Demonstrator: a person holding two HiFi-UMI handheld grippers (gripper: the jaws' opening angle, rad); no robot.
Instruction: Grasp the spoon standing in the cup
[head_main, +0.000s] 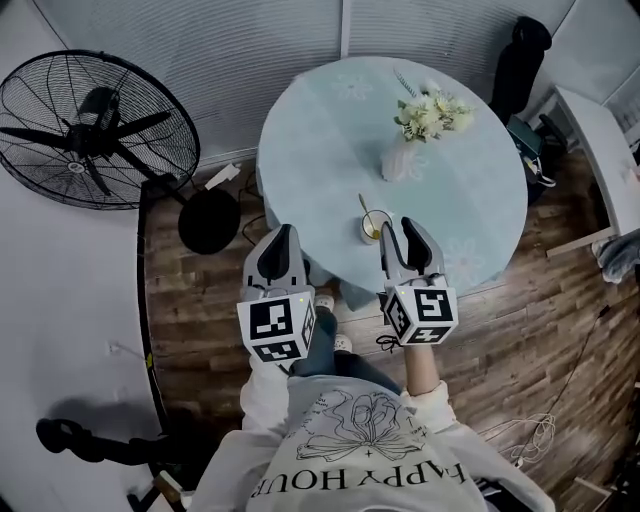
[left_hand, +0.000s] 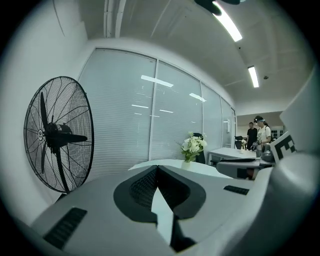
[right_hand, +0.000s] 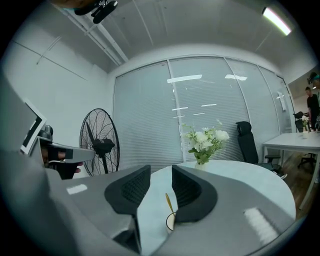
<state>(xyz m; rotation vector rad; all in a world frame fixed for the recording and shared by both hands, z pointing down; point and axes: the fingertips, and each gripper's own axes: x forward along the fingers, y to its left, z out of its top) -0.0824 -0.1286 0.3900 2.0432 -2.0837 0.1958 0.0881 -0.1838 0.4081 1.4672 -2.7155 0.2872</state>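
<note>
The round surface (head_main: 320, 150) carries a pale cloth. The cup (head_main: 372, 227) stands near its 6 o'clock edge in the head view. The spoon (head_main: 364, 208) stands in the cup, with its handle leaning toward 11 o'clock above the rim. A white vase (head_main: 397, 162) with pale flowers (head_main: 432, 113) stands at 1 o'clock from the cup, well apart from it.

Right tongs (head_main: 398, 228): the jaws are apart and hold nothing. In the head view the tips lie just beside the cup, at its 3 o'clock. In the right gripper view the gap between the jaws of the right tongs (right_hand: 161, 172) frames the spoon (right_hand: 169, 204). The cup (right_hand: 171, 221) shows low in that gap, partly covered by the right-hand jaw. Neither pad presses on the spoon or the cup.

Left tongs (head_main: 283, 235): the jaws are together at the tips and nothing is between them. They hang beyond the surface edge, at 9 o'clock from the cup and apart from it. The left gripper view shows the tips of the left tongs (left_hand: 157, 166) meeting, with the surface and flowers beyond.

A large floor fan (head_main: 95, 130) stands at 9 o'clock from the surface. A dark chair (head_main: 520, 55) stands at its 2 o'clock.
</note>
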